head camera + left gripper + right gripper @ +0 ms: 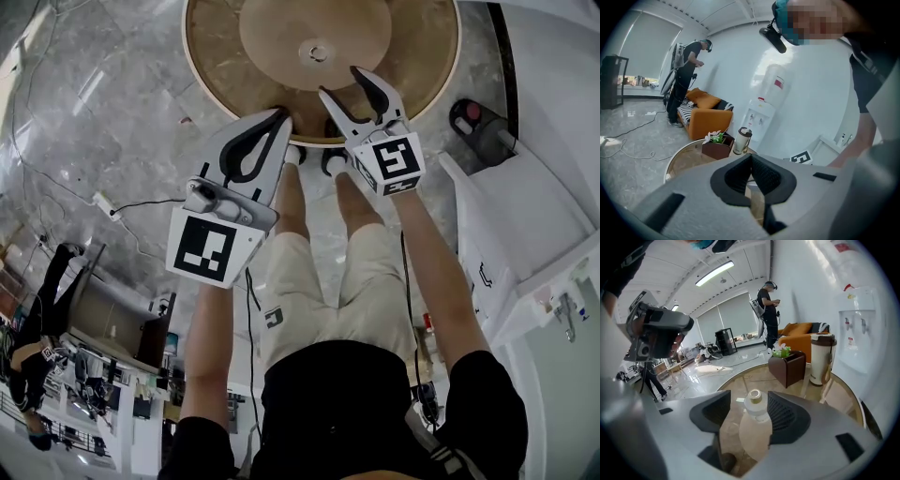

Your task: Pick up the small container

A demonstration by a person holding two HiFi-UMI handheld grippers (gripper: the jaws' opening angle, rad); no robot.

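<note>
Left gripper jaws together, right gripper jaws apart, facing the small container

Parted right gripper jaws flank small container.

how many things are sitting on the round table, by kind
small container: 1
brown box with a plant: 1
tall lidded cup: 1
total: 3
</note>
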